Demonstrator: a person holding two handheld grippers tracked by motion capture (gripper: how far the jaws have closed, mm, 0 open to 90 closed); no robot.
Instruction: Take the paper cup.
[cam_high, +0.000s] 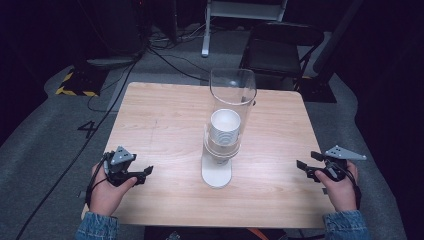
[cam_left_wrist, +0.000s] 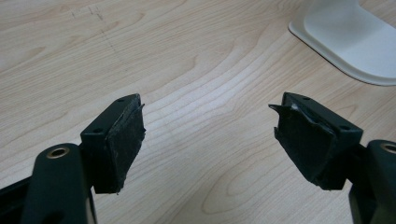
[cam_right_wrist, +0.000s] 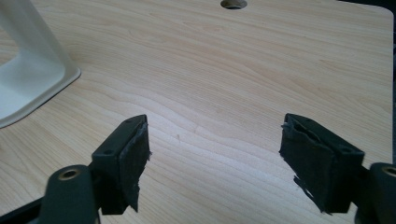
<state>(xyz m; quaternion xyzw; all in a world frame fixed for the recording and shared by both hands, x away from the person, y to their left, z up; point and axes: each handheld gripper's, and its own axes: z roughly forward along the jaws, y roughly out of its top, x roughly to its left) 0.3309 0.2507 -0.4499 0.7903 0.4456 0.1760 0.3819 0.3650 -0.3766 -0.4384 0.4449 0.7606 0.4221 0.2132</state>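
A clear tube dispenser (cam_high: 231, 107) on a white base (cam_high: 216, 173) stands upright in the middle of the wooden table (cam_high: 165, 125), with a stack of white paper cups (cam_high: 225, 127) inside it. My left gripper (cam_high: 145, 173) rests near the table's front left, held in a hand, its jaws open over bare wood (cam_left_wrist: 205, 126). My right gripper (cam_high: 303, 167) sits near the front right edge, jaws open with nothing between them (cam_right_wrist: 215, 144). The white base (cam_left_wrist: 350, 37) shows at the upper right of the left gripper view and the base (cam_right_wrist: 28, 79) at the left of the right gripper view.
A round hole (cam_right_wrist: 233, 3) is cut in the tabletop near its far edge. Beyond the table are a black folding chair (cam_high: 280, 47), a white stand (cam_high: 240, 15) and cables (cam_high: 165, 55) on the grey floor. A yellow-black striped marker (cam_high: 75, 82) lies at the left.
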